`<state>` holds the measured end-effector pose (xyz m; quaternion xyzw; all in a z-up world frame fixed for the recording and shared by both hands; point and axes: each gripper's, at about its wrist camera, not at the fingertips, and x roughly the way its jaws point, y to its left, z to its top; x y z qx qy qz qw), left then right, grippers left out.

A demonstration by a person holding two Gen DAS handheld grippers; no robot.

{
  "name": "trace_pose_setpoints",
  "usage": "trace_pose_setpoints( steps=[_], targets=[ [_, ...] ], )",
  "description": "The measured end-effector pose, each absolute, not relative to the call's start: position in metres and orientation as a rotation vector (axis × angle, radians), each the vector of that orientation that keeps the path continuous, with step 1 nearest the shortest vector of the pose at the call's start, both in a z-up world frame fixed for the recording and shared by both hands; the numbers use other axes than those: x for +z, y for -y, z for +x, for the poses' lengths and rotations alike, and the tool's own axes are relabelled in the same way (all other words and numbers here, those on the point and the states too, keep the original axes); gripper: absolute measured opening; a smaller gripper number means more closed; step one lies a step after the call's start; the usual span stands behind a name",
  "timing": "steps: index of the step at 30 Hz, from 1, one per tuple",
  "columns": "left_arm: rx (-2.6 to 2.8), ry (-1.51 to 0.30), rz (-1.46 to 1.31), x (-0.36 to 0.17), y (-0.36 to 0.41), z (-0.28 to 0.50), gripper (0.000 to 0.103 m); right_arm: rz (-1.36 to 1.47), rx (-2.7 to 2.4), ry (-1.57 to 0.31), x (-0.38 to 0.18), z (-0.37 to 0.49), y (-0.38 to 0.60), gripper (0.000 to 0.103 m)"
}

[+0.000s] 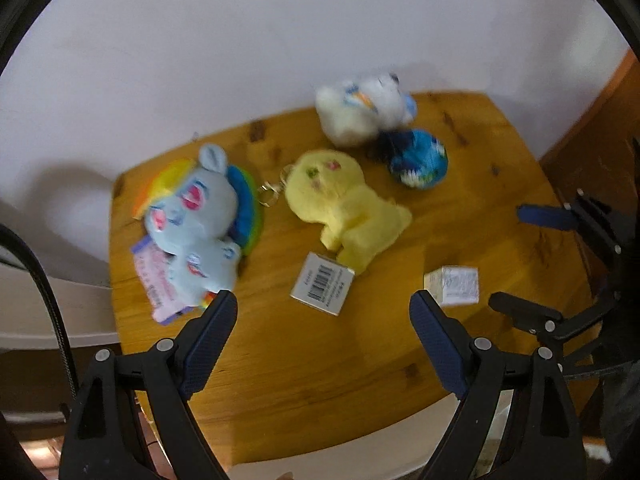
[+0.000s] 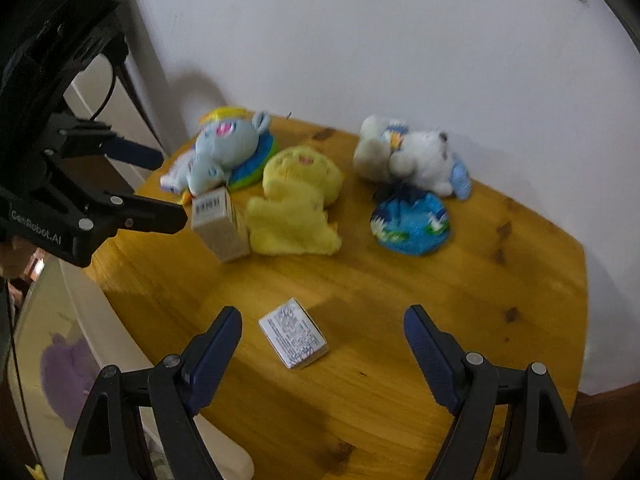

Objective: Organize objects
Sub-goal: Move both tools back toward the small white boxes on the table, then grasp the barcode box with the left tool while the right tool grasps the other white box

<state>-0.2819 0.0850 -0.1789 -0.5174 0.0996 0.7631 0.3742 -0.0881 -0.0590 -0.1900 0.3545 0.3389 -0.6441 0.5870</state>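
Toys lie on the wooden table [image 2: 400, 280]: pony [image 1: 192, 216], yellow plush [image 1: 344, 204], white plush [image 1: 360, 112], blue pouch [image 1: 420, 158], with a small box [image 2: 294, 338] nearest me. My left gripper [image 1: 324, 320] and right gripper [image 2: 322, 334] hang above, both wide open, empty.

knotty wooden table [image 1: 460, 208] against a plain white wall [image 1: 240, 60]

plush toys [image 1: 344, 204] on table [image 1: 360, 360], small box [image 2: 294, 338] in front
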Motion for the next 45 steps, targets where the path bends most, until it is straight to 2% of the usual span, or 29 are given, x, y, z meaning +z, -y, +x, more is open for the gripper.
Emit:
trace_pose_setpoints(
  steps=[5, 11, 14, 17, 19, 21, 23, 27, 40, 45],
  targets=[
    [1.898, -0.358, -1.323, -0.201, -0.101, -0.277, 0.09, 0.837, -1.461, -0.817, -0.209, -0.086, 0.062, 0.084],
    [1.895, -0.385, -1.352, -0.218, -0.108, -0.282, 0.089, 0.86, -1.437, -0.829, -0.226, -0.087, 0.067, 0.084],
    [1.898, -0.351, -1.362, -0.222, -0.11, -0.287, 0.082, 0.866, -1.428, -0.833, -0.232, -0.086, 0.07, 0.084],
    [1.888, -0.328, -1.383, -0.227, -0.112, -0.292, 0.071, 0.872, -1.421, -0.841, -0.238, -0.085, 0.074, 0.075],
    [1.877, -0.331, -1.4, -0.233, -0.115, -0.294, 0.056, 0.879, -1.417, -0.847, -0.241, -0.084, 0.076, 0.069],
    [1.87, -0.336, -1.407, -0.235, -0.117, -0.292, 0.049, 0.884, -1.417, -0.849, -0.243, -0.084, 0.077, 0.061],
    [1.876, -0.335, -1.404, -0.237, -0.119, -0.291, 0.046, 0.895, -1.411, -0.847, -0.246, -0.085, 0.078, 0.055],
    [1.879, -0.316, -1.396, -0.237, -0.123, -0.291, 0.038, 0.921, -1.409, -0.84, -0.251, -0.088, 0.078, 0.033],
    [2.008, -0.154, -1.389, -0.212, -0.103, -0.295, 0.037, 0.947, -1.451, -0.733, -0.23, -0.093, 0.058, 0.032],
    [2.053, -0.128, -1.346, -0.177, -0.079, -0.278, 0.037, 0.922, -1.474, -0.684, -0.205, -0.076, 0.045, 0.032]
  ],
)
